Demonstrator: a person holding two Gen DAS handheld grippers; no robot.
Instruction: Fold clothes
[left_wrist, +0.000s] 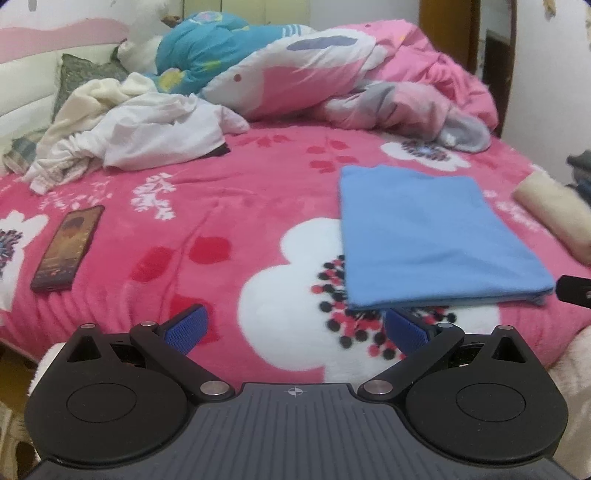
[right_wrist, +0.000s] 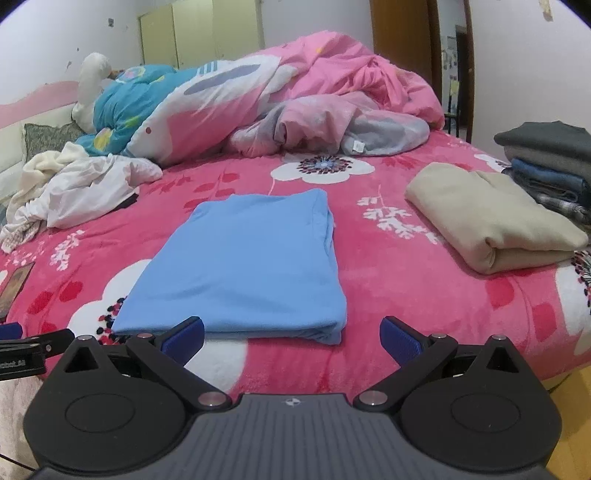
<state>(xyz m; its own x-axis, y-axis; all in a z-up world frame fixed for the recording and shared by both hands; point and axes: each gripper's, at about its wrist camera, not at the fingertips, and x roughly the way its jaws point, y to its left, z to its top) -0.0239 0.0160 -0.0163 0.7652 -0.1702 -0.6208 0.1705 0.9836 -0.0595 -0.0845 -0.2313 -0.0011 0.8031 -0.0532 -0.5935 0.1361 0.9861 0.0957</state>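
Observation:
A light blue garment (right_wrist: 243, 262) lies folded into a flat rectangle on the pink floral bedspread (right_wrist: 399, 280); the left wrist view shows the same blue garment (left_wrist: 432, 236) at the right. My right gripper (right_wrist: 291, 334) is open just short of its near edge, holding nothing. My left gripper (left_wrist: 295, 326) is open over the bedspread (left_wrist: 221, 229), to the left of the garment's near corner. A heap of unfolded white clothes (left_wrist: 125, 136) sits at the far left, and shows as white clothes (right_wrist: 74, 184) in the right wrist view.
A folded beige garment (right_wrist: 491, 218) and a stack of folded dark clothes (right_wrist: 554, 162) lie at the right. A phone (left_wrist: 68, 249) rests on the bedspread at the left. Rumpled pink and blue quilts (right_wrist: 295, 96) fill the far side. The bed's near edge is just below both grippers.

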